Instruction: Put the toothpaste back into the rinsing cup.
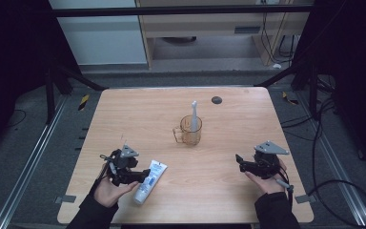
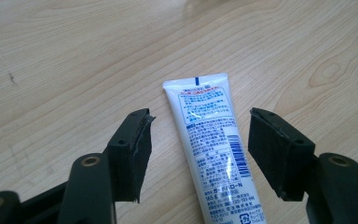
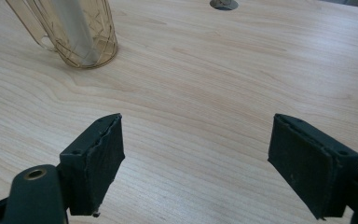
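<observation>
The toothpaste tube (image 2: 214, 154) lies flat on the wooden table (image 1: 228, 171) at the near left, between the spread jaws of my left gripper (image 2: 198, 140), and neither pad touches it. Those jaws stand wide, one black pad on each side of the tube with bare wood showing in both gaps. My left hand (image 1: 108, 190) comes in from the near edge, palm cupped under the gripper (image 1: 145, 175), which points right and a little away from me, low over the table. My right hand (image 1: 267, 181) holds the right gripper (image 1: 238, 160) at the near right, pointing left toward the middle of the table; its jaws (image 3: 198, 158) are wide too, with nothing but table between them.

The tube is white, soft-sided plastic, flattened to a crimped seam at its far end, with blue and red print and a barcode. The pads are matt black and rough at the edges. The table is pale, smooth wood-grain laminate.

Beyond, at the middle of the table, stands an amber see-through cup (image 1: 189, 130) with a handle on its left and a white toothbrush (image 1: 194, 117) upright in it. The right gripper view brings out the cup's criss-cross cut pattern; the left gripper view gives the tube's fine print, unreadable from the high view. A small dark round disc (image 1: 216, 99) sits near the far edge.
</observation>
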Demonstrator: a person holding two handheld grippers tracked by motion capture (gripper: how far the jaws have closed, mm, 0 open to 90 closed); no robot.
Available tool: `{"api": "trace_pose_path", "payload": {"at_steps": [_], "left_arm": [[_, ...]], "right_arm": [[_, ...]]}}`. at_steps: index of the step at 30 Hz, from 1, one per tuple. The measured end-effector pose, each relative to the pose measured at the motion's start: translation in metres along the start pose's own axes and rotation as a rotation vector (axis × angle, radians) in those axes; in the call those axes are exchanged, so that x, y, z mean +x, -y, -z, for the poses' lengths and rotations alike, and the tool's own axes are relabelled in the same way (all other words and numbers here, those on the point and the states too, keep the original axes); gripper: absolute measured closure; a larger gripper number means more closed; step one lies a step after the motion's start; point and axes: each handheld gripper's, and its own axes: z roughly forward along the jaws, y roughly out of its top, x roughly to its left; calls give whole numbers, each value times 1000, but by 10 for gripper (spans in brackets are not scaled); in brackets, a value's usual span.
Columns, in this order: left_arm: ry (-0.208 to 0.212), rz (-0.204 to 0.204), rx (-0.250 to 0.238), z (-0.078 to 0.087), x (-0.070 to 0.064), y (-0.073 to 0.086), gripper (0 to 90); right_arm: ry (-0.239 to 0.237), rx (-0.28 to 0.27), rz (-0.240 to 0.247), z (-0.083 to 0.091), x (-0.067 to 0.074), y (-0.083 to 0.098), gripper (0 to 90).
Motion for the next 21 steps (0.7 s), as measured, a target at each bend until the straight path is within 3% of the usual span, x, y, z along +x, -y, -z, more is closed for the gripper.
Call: {"api": "trace_pose_path", "payload": {"at_steps": [21], "left_arm": [[11,-16,137,-31,-16,-3,389]], "right_arm": [[-7,38,28,-6,5,2,193]]}}
